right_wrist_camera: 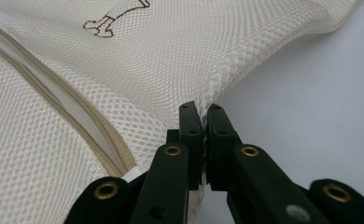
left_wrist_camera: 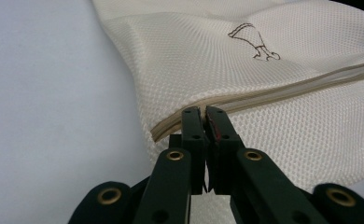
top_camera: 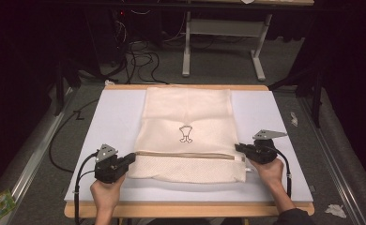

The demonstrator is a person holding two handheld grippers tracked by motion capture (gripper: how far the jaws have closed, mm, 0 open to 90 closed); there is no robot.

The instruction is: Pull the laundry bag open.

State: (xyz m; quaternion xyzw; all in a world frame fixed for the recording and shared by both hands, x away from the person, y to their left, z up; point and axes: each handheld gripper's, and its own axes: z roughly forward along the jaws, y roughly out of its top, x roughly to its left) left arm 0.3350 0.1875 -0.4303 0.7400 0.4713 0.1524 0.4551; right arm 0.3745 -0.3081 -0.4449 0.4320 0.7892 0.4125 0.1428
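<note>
The cream mesh zip bag [top_camera: 186, 133] lies lengthwise away from the person, left tongs [top_camera: 133, 158] and right tongs [top_camera: 238, 147] clenched on its side edges.

— Hidden beside the mesh bag [top_camera: 186, 136]?
— Pinched fabric edge, lost between both grippers' closed jaws; bag's far end cropped in gripper views.
— Printed emblem [top_camera: 186, 133] on the bag?
— Too small to identify.

Left gripper [top_camera: 130, 158] and right gripper [top_camera: 240, 147] low, pointing inward, jaws clamped tight; hands gripping from behind
</note>
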